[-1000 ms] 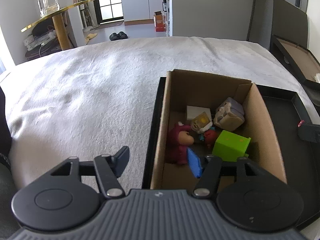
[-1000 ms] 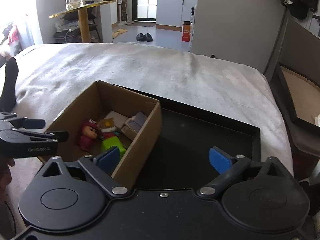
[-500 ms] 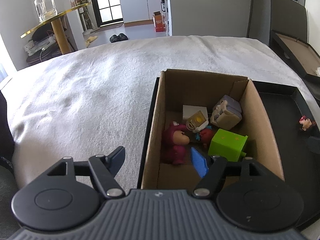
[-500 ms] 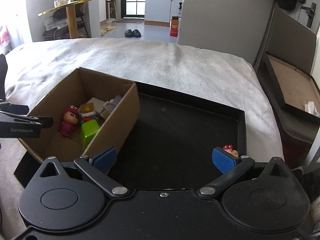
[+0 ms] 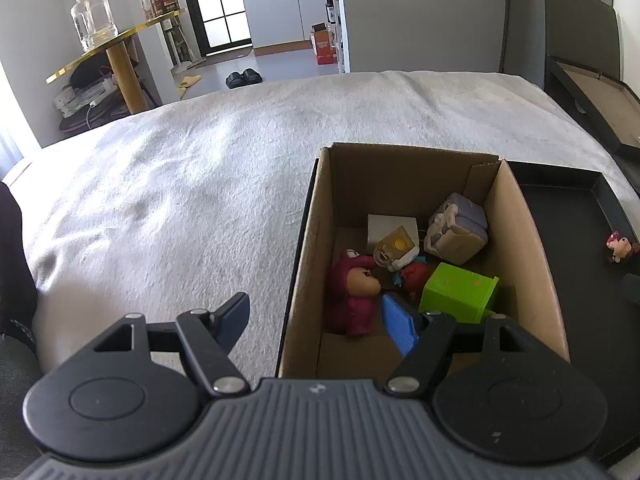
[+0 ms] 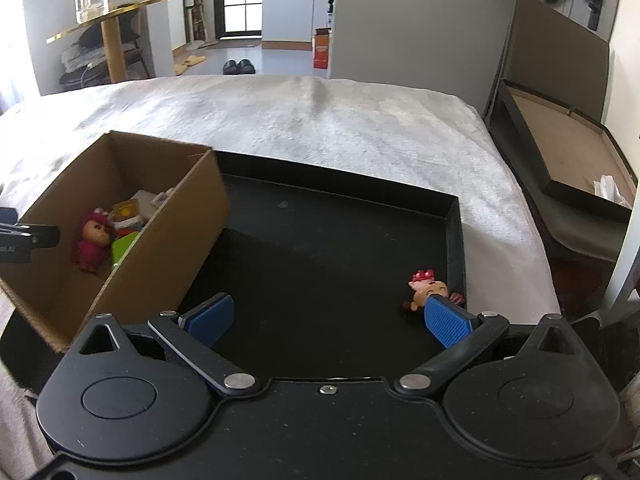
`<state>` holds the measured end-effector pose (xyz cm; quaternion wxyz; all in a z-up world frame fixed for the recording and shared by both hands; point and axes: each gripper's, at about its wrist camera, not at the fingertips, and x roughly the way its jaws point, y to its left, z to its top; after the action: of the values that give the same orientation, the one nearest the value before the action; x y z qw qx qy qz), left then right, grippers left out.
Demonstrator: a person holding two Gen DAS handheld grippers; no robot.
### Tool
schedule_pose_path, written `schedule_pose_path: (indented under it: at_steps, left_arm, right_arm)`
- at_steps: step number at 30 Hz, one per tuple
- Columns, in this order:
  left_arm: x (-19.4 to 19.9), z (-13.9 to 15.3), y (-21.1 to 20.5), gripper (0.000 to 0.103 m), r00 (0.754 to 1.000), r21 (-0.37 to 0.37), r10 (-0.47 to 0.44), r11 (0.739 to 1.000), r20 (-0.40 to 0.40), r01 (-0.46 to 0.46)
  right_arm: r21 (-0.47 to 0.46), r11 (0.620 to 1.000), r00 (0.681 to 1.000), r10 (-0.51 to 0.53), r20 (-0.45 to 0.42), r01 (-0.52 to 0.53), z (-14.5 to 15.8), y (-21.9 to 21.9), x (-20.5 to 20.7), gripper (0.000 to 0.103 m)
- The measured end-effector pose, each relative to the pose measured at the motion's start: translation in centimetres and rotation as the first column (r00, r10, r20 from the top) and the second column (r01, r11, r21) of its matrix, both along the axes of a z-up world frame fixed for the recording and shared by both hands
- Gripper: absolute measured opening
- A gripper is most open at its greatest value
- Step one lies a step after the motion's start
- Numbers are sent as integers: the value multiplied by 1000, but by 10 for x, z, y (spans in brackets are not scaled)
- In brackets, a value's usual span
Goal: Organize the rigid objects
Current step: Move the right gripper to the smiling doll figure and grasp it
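Beside right tool [image 6: 328,318], newly visible figurine [image 6: 427,286]

Brown cardboard box [image 5: 516,216]; black tray [image 6: 320,248]; green block [image 5: 456,292]; blue fingers [image 6: 448,324].

- Daylight floods in from the left edge of both views, where a window glare blows out to white.
- The grey bed cover [image 5: 192,184] carries a bright patch in the left wrist view; its far side is dimmer.
- The cardboard box [image 6: 168,240] casts a soft shadow over the black tray [image 6: 340,240], whose floor is nearly featureless dark.
- Inside the box the toys sit in shade yet stay sharp.
- Fisheye bending curves walls and door frames at the edges; corners vignette to black.
- No motion blur shows.
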<state>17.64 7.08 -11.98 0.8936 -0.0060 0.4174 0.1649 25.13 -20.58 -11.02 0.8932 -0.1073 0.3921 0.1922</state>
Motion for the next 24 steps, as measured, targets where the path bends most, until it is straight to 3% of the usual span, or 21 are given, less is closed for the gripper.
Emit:
schedule_pose_path:
  at_steps: [3,14,24]
  left_arm:
    - [2,-2,-2,72,1000,10,0,1000,-2,0]
    - [10,-10,-1,72,1000,27,22,999,-17,-22]
    - [14,-16,4,72,999,30,50,998,-22,-49]
  right_arm:
    - [-3,1000,1000,-16,17,16,-8,-7,9,101]
    - [-41,999,1000,-17,17,17,-32,-19,39,77]
    - [-77,997,1000,6,4,-6,-55,-25,61,75]
